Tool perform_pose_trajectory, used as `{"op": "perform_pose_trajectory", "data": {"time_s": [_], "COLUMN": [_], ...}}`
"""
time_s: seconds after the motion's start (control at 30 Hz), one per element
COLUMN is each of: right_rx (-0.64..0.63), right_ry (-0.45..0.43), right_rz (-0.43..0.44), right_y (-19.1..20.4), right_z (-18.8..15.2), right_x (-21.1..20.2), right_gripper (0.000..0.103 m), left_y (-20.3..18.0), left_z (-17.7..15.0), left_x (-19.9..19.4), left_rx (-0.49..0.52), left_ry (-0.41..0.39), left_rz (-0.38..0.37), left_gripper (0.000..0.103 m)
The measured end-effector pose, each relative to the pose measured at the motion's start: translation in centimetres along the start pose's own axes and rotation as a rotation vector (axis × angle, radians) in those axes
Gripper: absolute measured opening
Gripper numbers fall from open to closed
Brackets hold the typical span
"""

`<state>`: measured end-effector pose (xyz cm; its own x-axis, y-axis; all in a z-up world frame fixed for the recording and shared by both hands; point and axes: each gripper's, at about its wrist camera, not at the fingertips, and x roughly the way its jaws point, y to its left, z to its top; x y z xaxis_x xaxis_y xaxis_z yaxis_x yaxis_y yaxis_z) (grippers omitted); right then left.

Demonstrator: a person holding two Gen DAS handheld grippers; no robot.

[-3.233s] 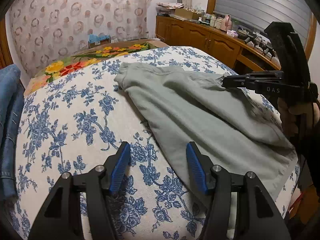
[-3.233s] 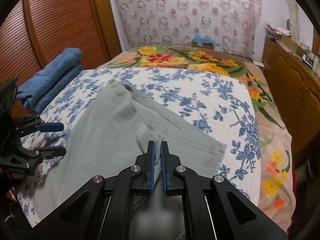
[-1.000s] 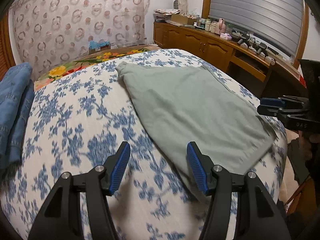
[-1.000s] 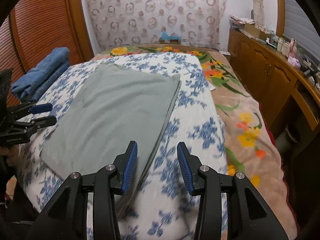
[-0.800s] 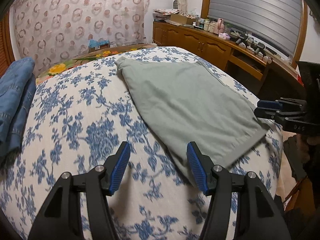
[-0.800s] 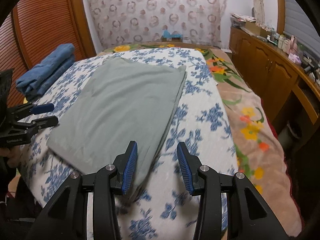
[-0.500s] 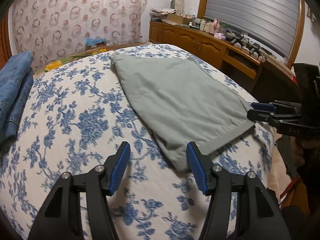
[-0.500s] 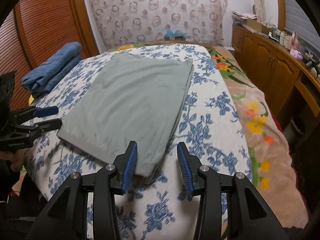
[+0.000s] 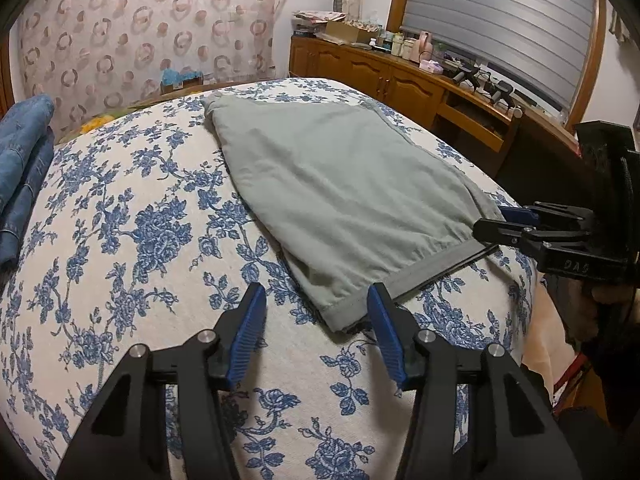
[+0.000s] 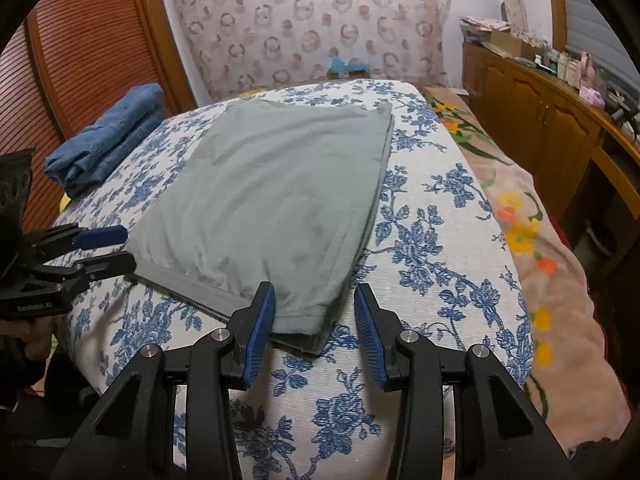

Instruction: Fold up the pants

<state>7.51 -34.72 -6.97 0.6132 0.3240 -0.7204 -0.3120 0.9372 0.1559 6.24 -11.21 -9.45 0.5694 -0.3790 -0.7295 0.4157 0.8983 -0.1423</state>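
Note:
The grey-green pants (image 9: pixel 340 184) lie folded flat in layers on the blue-flowered bedspread (image 9: pixel 132 240); they also show in the right wrist view (image 10: pixel 276 196). My left gripper (image 9: pixel 316 300) is open and empty, with the pants' near left corner just beyond its fingertips. My right gripper (image 10: pixel 314 298) is open and empty, with the near right corner of the pants between its fingertips. Each gripper shows open at the hem's other end in the other's view: the right gripper (image 9: pixel 498 218), the left gripper (image 10: pixel 116 248).
A stack of folded blue jeans (image 10: pixel 108 140) lies at the bed's far left, also in the left wrist view (image 9: pixel 20 176). A wooden cabinet (image 10: pixel 540 108) with clutter runs along the right wall. A flowered orange blanket (image 10: pixel 528 232) covers the bed's right side. A slatted wooden door (image 10: pixel 80 48) stands left.
The right gripper, shut on the cloth 3.2 s ago, has opened. Over the last second both grippers have drawn back along the pants to the near hem corners.

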Motion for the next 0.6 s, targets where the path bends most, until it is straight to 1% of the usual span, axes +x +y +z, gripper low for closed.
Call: {"op": "perform_pose_trajectory", "data": {"time_s": [0.03,0.13,0.17,0.2,0.23,0.27,0.33,0.47,0.6], "right_rx": [-0.002,-0.011,-0.011,-0.010,-0.009,-0.008,-0.003,-0.003,-0.003], "right_ry": [0.000,-0.002,-0.002,-0.003,-0.003,-0.004,-0.008,-0.022,-0.020], "right_rz": [0.001,0.001,0.001,0.004,0.005,0.005,0.005,0.003,0.009], "right_y": [0.1,0.5,0.5,0.5,0.5,0.5,0.5,0.4,0.5], "right_z": [0.0,0.0,0.0,0.0,0.0,0.0,0.0,0.0,-0.1], "right_x": [0.0,0.1,0.1,0.1,0.0,0.0,-0.2,-1.0,-1.0], "right_gripper": [0.041,0.041,0.041,0.041,0.041,0.041,0.041,0.041,0.041], "left_y": [-0.1,-0.6,-0.7,-0.9,-0.9,-1.0,-0.8,-0.1,-0.2], "left_z": [0.0,-0.1,-0.1,-0.1,-0.1,0.0,0.2,0.4,0.4], "left_x": [0.1,0.2,0.2,0.1,0.0,-0.1,-0.5,-1.4,-1.1], "left_rx": [0.001,0.014,0.018,0.022,0.025,0.029,0.021,0.002,-0.001], "left_ry": [0.001,-0.002,-0.004,-0.005,-0.009,-0.013,-0.022,-0.038,-0.021], "left_rz": [-0.004,-0.026,-0.037,-0.048,-0.043,-0.033,-0.038,-0.049,-0.049], "left_gripper": [0.050,0.031,0.027,0.019,0.014,0.012,0.010,0.010,0.010]}}
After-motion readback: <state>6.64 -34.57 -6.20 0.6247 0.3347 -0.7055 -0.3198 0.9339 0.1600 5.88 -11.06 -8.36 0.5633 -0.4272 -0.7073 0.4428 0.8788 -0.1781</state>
